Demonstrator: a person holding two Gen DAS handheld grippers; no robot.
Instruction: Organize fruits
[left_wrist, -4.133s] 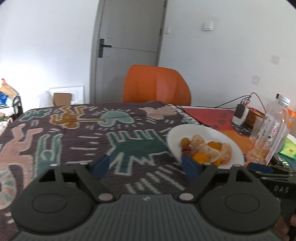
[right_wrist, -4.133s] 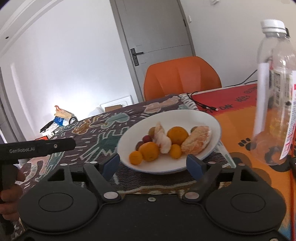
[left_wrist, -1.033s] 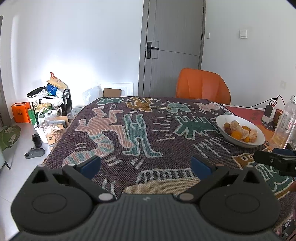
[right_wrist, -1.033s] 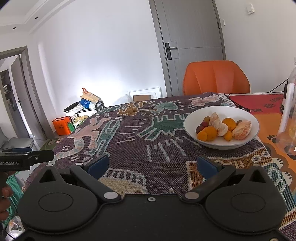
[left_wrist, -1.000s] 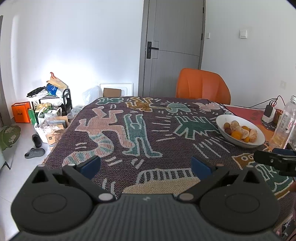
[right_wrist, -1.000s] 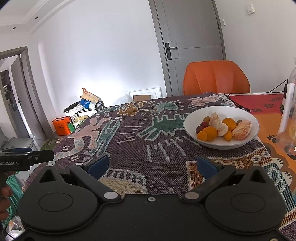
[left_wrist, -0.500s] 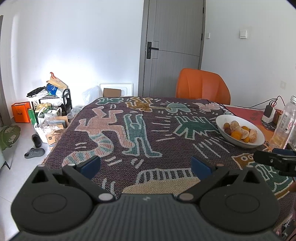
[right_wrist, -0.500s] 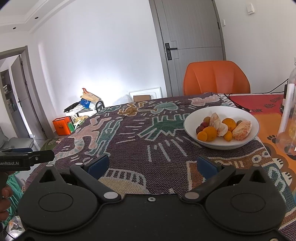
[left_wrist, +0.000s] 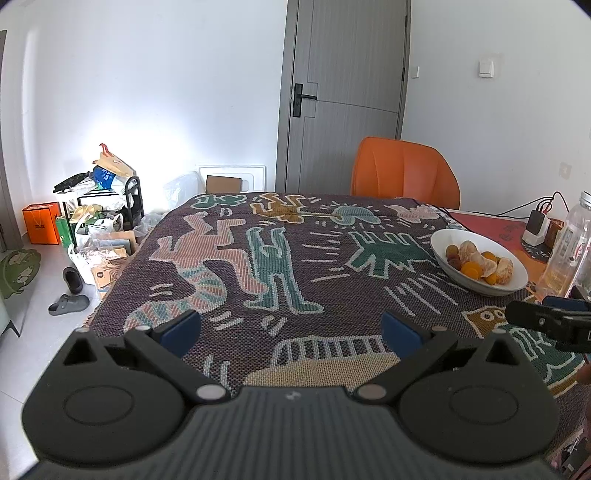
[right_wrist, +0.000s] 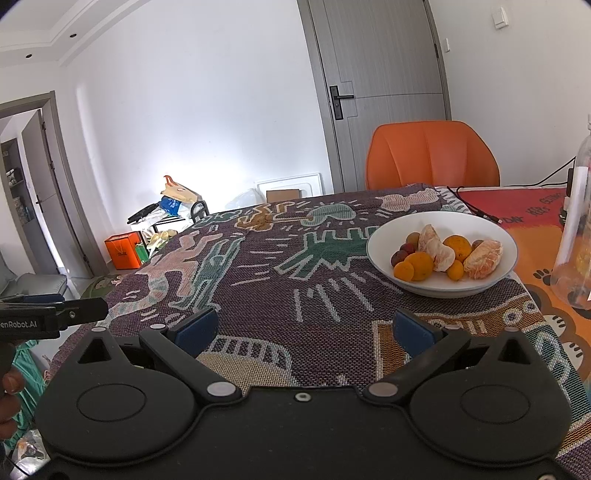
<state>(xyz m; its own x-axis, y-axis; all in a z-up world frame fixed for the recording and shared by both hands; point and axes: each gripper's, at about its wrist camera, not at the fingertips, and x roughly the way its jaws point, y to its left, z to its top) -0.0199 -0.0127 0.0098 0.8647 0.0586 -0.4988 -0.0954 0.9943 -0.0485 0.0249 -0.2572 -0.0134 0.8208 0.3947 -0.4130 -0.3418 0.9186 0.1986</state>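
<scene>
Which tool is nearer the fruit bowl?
Right. The right tool faces the bowl just ahead-right; the left tool sits farther back-left.

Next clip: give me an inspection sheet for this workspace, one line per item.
Surface: patterned woven cloth covers the table; orange mat at right.
Job's things: white bowl holding oranges, peeled segments and small dark fruits.
Clutter: clear plastic bottle beside the bowl.
Grippers: left gripper and right gripper open, empty, short of the bowl.
Cables: black cable on the mat; charger with leads.
Surroundings: orange chair, grey door, floor clutter.
</scene>
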